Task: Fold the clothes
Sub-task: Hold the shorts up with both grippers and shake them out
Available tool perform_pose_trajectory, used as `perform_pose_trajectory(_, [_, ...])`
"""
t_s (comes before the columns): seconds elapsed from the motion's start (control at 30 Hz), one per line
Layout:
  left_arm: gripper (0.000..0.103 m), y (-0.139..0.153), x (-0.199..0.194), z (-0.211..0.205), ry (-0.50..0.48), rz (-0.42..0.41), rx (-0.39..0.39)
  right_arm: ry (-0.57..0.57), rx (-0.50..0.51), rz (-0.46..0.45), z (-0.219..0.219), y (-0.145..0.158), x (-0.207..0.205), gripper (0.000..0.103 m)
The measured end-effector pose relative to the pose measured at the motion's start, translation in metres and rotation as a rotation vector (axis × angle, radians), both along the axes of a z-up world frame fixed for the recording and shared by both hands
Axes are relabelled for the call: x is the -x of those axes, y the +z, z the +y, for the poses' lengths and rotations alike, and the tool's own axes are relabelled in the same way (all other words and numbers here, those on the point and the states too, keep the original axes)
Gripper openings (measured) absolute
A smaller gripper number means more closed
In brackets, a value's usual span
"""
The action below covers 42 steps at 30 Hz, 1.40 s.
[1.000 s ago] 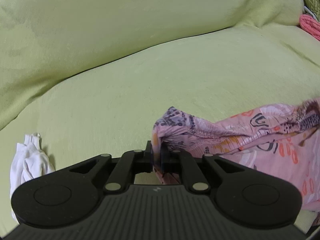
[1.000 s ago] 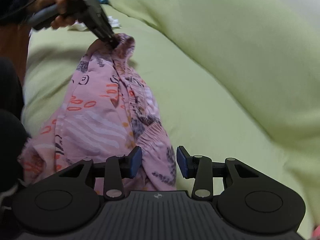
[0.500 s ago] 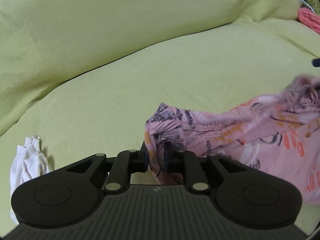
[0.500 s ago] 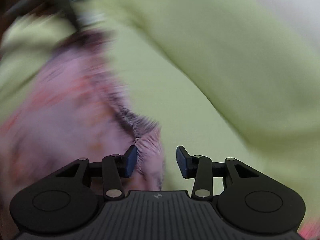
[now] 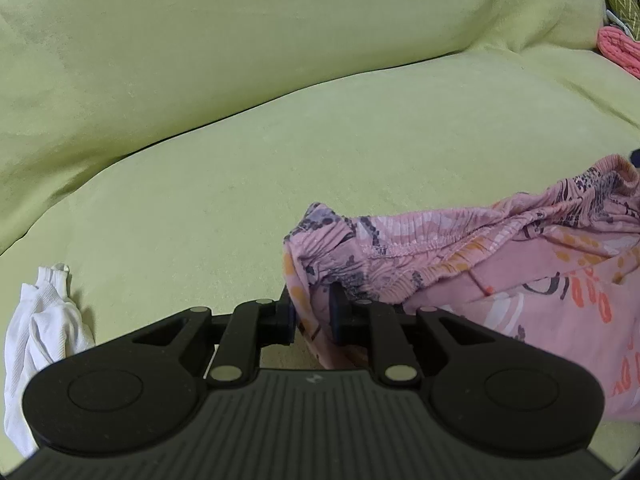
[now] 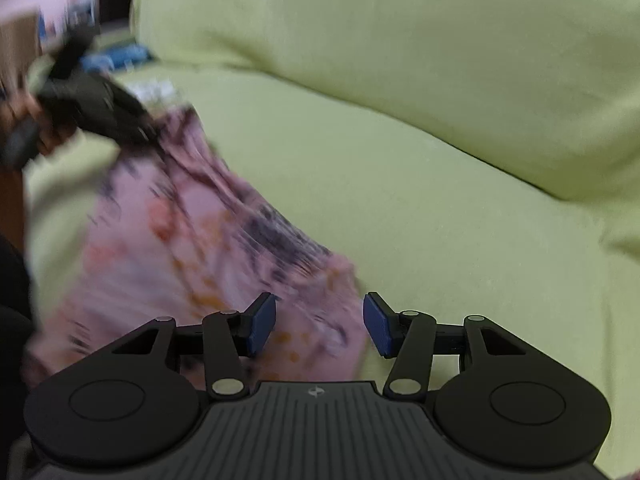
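Between the left gripper's (image 5: 313, 316) fingers: bunched waistband corner of the pink patterned shorts (image 5: 500, 264), pinched but w/ a wider gap than 1 s ago, when the fingers were nearly shut on it. Grip looks looser, maybe letting go. Right gripper (image 6: 319, 324) has fingers spread wide, nothing held; the opposite waistband end, which sat just left of them a sec ago, now lies between and under them, blurred. Beyond both, shorts stretch across the green sofa seat (image 5: 248, 184). Far left of the left fingers: white garment (image 5: 40, 332). Prob next: right closes on that corner.
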<state>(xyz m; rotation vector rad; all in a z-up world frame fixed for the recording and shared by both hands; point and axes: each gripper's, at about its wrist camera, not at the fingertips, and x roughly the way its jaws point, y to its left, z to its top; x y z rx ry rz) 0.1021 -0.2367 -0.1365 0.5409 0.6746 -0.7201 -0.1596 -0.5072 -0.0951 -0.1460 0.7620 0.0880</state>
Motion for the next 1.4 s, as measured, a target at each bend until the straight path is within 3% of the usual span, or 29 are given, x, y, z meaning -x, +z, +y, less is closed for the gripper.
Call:
perform_pose_trajectory(0.13, [0.015, 0.000, 0.000, 0.006, -0.033, 0.008, 0.019, -0.039, -0.105, 0.020, -0.022, -0.010, -0.012, 0.050])
perform_pose_trajectory(0.2, [0.016, 0.003, -0.002, 0.013, -0.040, 0.033, 0.047, -0.048, -0.167, 0.034, -0.028, -0.017, -0.017, 0.045])
perform_pose_trajectory(0.3, [0.028, 0.010, 0.002, 0.022, -0.081, 0.017, 0.064, -0.055, -0.177, 0.030, -0.029, -0.017, -0.013, 0.042])
perform_pose_trajectory(0.4, [0.033, 0.013, 0.007, 0.021, -0.142, -0.033, 0.029, -0.062, -0.168, 0.030, -0.023, -0.023, -0.015, 0.042])
perform_pose_trajectory(0.5, [0.032, 0.010, 0.014, 0.011, -0.211, -0.122, -0.060, -0.071, -0.153, 0.027, -0.021, -0.026, -0.018, 0.042])
perform_pose_trajectory(0.53, [0.030, 0.007, 0.016, 0.007, -0.226, -0.154, -0.092, -0.073, -0.146, 0.025, -0.018, -0.028, -0.023, 0.042])
perform_pose_trajectory(0.6, [0.000, 0.000, 0.020, 0.000, -0.254, -0.218, -0.156, -0.080, -0.124, 0.024, -0.010, -0.032, -0.031, 0.033])
perform_pose_trajectory(0.63, [0.001, 0.001, 0.021, -0.002, -0.253, -0.219, -0.157, -0.080, -0.121, 0.018, -0.007, -0.032, -0.033, 0.018])
perform_pose_trajectory(0.7, [0.001, 0.015, 0.021, 0.005, -0.217, -0.209, -0.085, -0.097, -0.114, -0.014, -0.003, -0.026, -0.032, 0.008])
perform_pose_trajectory(0.83, [0.002, 0.083, 0.015, 0.036, -0.132, -0.159, 0.183, -0.176, -0.130, -0.175, -0.010, 0.018, -0.008, 0.005])
perform_pose_trajectory(1.07, [0.002, 0.232, 0.056, 0.102, -0.155, -0.349, 0.510, -0.176, -0.033, -0.604, 0.010, 0.154, 0.069, 0.004])
perform_pose_trajectory(1.17, [0.002, 0.267, 0.083, 0.123, -0.173, -0.464, 0.503, -0.149, 0.048, -0.697, 0.030, 0.198, 0.100, 0.004])
perform_pose_trajectory(1.4, [0.005, 0.294, 0.142, 0.162, -0.205, -0.561, 0.481, -0.135, 0.205, -0.812, 0.073, 0.262, 0.162, 0.004])
